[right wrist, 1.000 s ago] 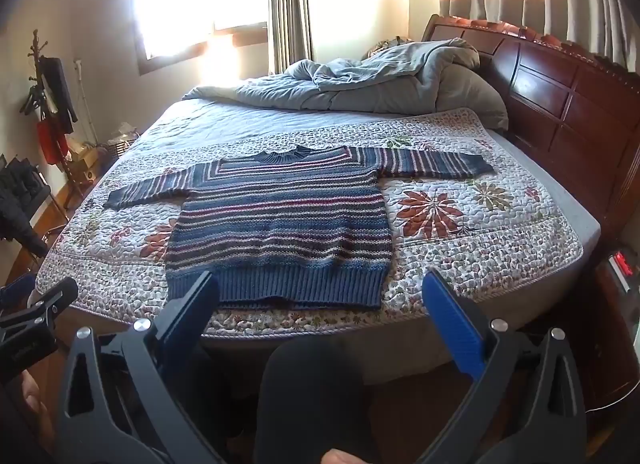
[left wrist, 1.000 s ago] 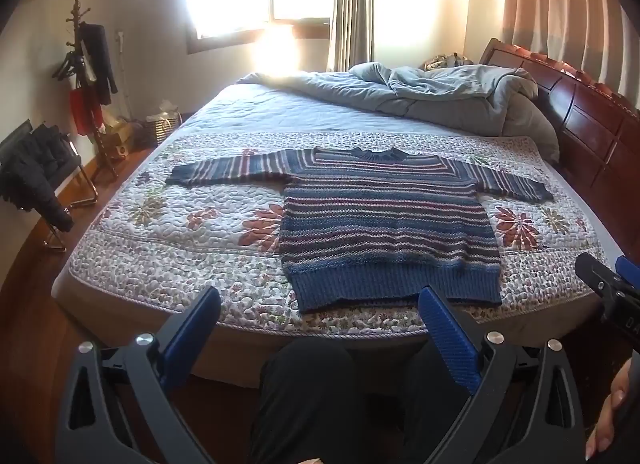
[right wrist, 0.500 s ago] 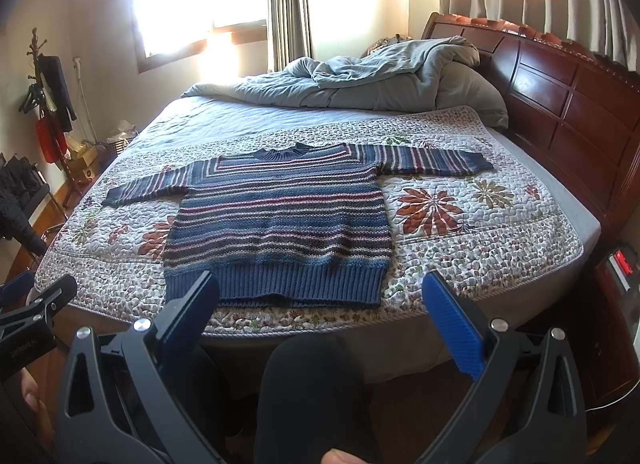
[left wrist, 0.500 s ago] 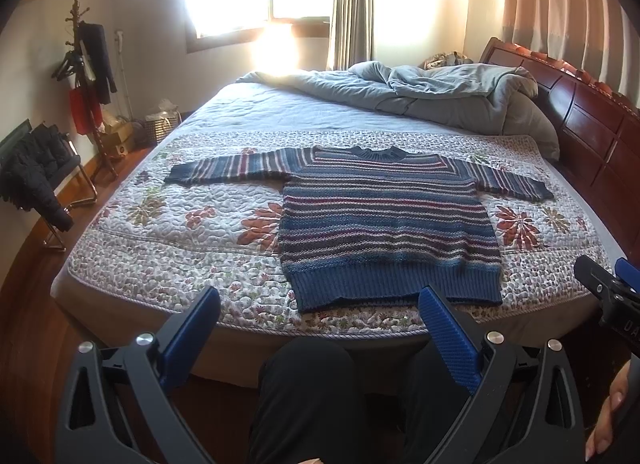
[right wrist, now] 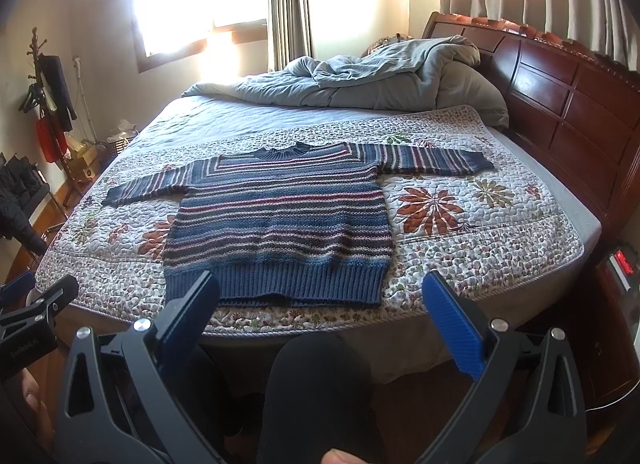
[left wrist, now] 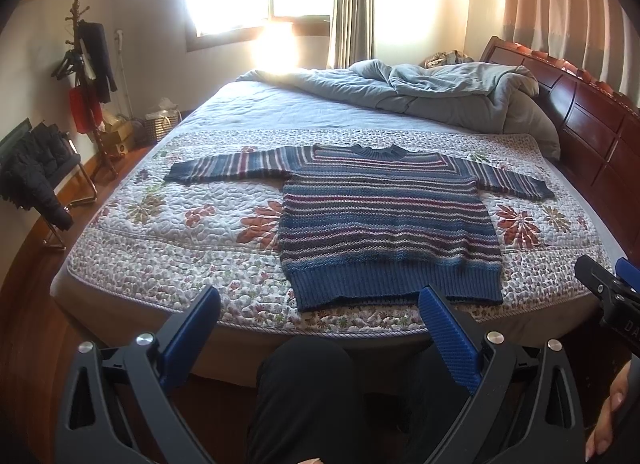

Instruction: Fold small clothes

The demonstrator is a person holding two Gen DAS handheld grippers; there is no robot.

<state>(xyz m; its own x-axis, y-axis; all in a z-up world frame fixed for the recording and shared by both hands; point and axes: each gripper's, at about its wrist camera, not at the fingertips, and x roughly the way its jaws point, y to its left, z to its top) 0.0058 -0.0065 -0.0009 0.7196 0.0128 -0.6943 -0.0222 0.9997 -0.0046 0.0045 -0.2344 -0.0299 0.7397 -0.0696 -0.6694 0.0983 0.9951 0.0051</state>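
A blue striped knit sweater (left wrist: 384, 219) (right wrist: 280, 219) lies flat on the floral quilt (left wrist: 168, 248) (right wrist: 480, 240), both sleeves spread sideways, hem toward me. My left gripper (left wrist: 320, 304) is open, held off the near edge of the bed below the hem, with nothing between its blue pads. My right gripper (right wrist: 320, 292) is open too, its left finger overlapping the hem's left part in the view, apart from the cloth. Each gripper shows at the edge of the other's view.
A crumpled grey duvet (left wrist: 420, 91) is heaped at the far side of the bed. A dark wooden headboard (right wrist: 560, 75) runs along the right. A coat rack (left wrist: 86, 63) and a chair with a black jacket (left wrist: 32, 175) stand left. A person's dark-clad knees (left wrist: 304, 384) are below.
Both grippers have crept slightly closer to the bed; the sweater sits a little lower and larger in the right wrist view. Nothing was grasped.
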